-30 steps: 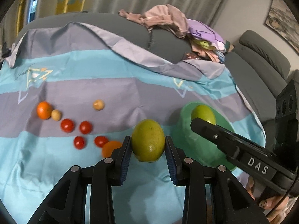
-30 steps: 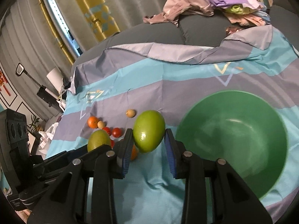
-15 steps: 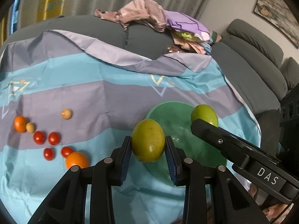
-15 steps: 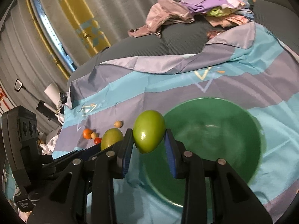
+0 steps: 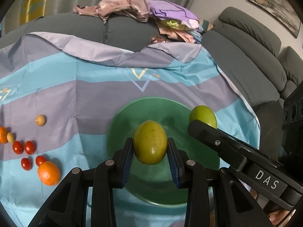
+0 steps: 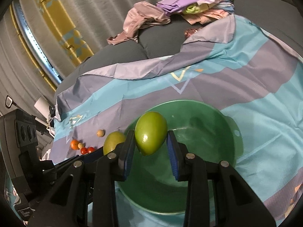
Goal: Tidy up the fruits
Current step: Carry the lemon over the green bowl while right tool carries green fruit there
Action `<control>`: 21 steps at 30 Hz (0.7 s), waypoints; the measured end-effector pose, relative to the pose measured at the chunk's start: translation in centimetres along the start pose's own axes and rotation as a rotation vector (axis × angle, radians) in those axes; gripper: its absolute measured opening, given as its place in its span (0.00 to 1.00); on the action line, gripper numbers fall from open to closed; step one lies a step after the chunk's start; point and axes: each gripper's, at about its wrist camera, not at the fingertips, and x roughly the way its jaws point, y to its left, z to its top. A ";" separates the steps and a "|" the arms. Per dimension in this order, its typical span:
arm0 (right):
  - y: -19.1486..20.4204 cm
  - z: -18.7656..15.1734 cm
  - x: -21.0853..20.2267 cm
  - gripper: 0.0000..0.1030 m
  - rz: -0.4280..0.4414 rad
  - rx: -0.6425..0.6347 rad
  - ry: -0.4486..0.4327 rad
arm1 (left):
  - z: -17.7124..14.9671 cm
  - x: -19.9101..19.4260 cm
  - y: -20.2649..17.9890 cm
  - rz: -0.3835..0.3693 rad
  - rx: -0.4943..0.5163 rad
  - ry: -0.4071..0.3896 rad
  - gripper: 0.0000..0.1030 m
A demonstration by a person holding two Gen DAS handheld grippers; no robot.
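My left gripper is shut on a yellow-green mango, held above the green bowl. My right gripper is shut on a brighter green mango over the same bowl. The right gripper's mango also shows at the bowl's right rim in the left wrist view, and the left gripper's mango peeks out left of my right fingers. On the cloth to the left lie an orange, several cherry tomatoes and a small tan fruit.
A blue and grey striped cloth covers the surface. A pile of clothes sits on the grey sofa behind. Another orange and a tan fruit lie at the far left.
Both grippers have carried their mangoes to the right, from beside the bowl to above it. The loose fruits have slid toward the left edge of view.
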 end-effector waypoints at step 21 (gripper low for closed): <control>-3.7 -0.2 1.6 0.34 -0.054 0.068 0.071 | -0.8 3.6 -1.0 0.023 0.004 0.079 0.35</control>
